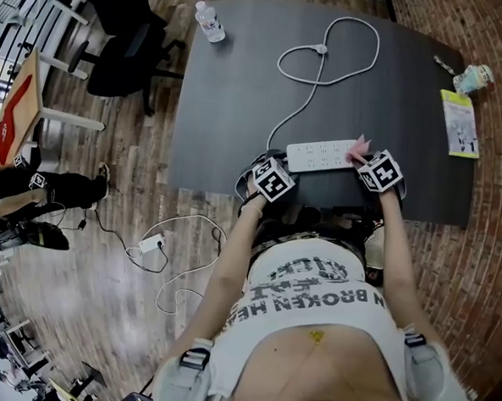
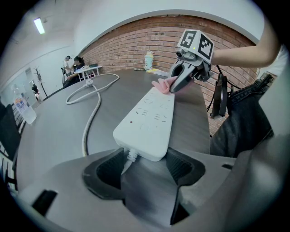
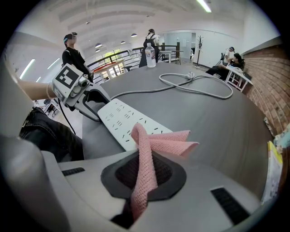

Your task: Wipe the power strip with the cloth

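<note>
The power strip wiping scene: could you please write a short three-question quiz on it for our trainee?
1. True or false: the right gripper is shut on a pink cloth.
2. Which end of the white power strip does the left gripper grip? A) cord end B) far end C) neither
3. What stands on the table's far left corner in the head view?
Key: 1 true; 2 A; 3 a water bottle.

desk left half is bare, wide lane there. cable loops over the middle toward the far edge, blocking a straight sweep behind the power strip. bottle at far left corner; booklet and cup along right edge. strip ends both taken: left gripper clamps cord end, right gripper at the other.
</note>
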### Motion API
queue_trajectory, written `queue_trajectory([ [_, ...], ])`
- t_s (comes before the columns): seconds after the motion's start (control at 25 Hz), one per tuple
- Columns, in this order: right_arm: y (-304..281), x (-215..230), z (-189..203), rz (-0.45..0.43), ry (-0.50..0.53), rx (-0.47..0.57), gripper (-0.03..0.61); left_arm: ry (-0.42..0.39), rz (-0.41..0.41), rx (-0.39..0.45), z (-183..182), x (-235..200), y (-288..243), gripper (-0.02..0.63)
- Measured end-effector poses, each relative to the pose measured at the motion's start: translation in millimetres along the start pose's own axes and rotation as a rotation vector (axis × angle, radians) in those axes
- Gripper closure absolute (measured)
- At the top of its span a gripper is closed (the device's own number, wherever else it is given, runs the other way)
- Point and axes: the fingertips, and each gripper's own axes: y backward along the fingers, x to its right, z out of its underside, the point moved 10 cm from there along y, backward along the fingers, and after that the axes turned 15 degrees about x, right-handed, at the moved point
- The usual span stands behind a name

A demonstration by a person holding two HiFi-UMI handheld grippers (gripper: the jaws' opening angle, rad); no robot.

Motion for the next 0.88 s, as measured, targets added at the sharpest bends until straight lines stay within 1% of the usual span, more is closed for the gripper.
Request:
queue_trajectory([
  [0.24,3,-8,6,0.043,0.025,0.068,0.561,-0.005,-0.008,0.01,1,1,2,0.339],
  [0.4,2,-11,8,0.071,0.06,0.07,0.561,-0.004,-0.015,0.005,1,3,0,0.339],
  [0.52,3,-10,8,0.06,0.057,0.068,0.561,-0.013,-0.012,0.004,1,3,-1,0.339],
  [0.6,4,-11,8,0.047,0.079,0.062,0.561,-0.009,-0.015,0.017,3,3,1,0.338],
  [0.68,6,-14,4,0.045,0.12,0.068,0.561,0.04,-0.038,0.064,2,1,9,0.339],
  [0.76,10,-18,-1,0.045,0.166,0.1,0.561,0.095,-0.07,0.137,-4,2,20,0.339],
  [0.8,12,-20,-3,0.042,0.187,0.122,0.561,0.105,-0.083,0.164,-9,4,26,0.339],
  [0.88,19,-24,-8,0.023,0.222,0.172,0.561,0.1,-0.094,0.202,-17,11,34,0.339],
])
